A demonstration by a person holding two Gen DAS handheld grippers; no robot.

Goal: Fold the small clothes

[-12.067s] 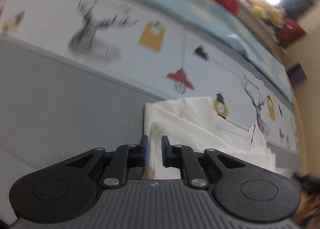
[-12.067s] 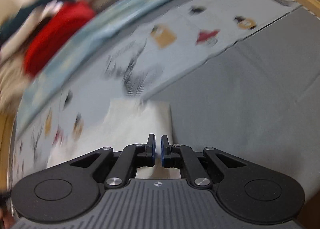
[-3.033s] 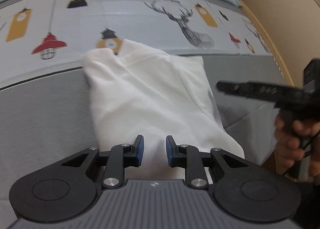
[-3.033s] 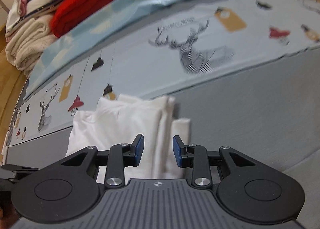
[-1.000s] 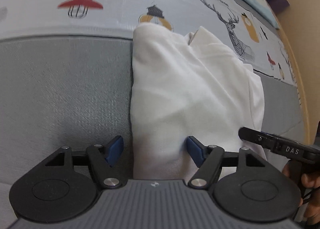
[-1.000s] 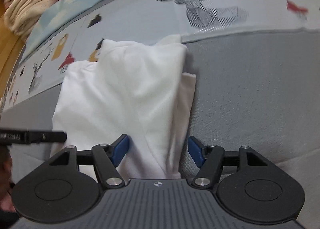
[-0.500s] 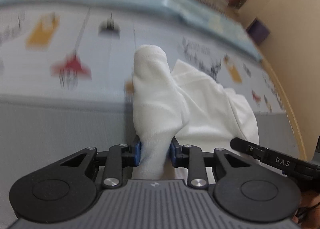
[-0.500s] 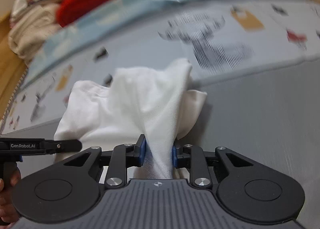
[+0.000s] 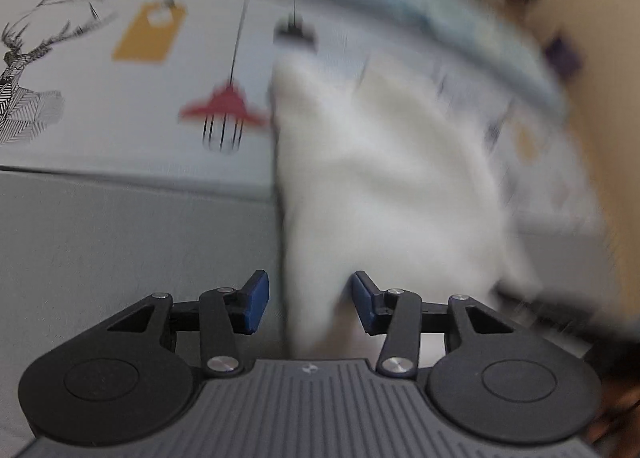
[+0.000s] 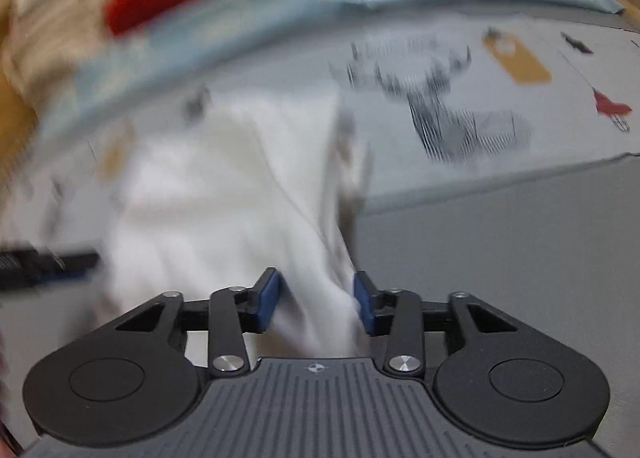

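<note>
Between both opening tongs, left tongs (image 9: 310, 304) and right tongs (image 10: 316, 304), lies the white garment (image 9: 384, 186), unpinched, toward twelve o'clock on the bed (image 9: 120, 242); release both corners together, squarely.

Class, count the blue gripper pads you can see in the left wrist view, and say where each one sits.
2. One pad stands left of the white garment, the other pad on its right. The garment's edge hangs between them while the left gripper is opening.
</note>
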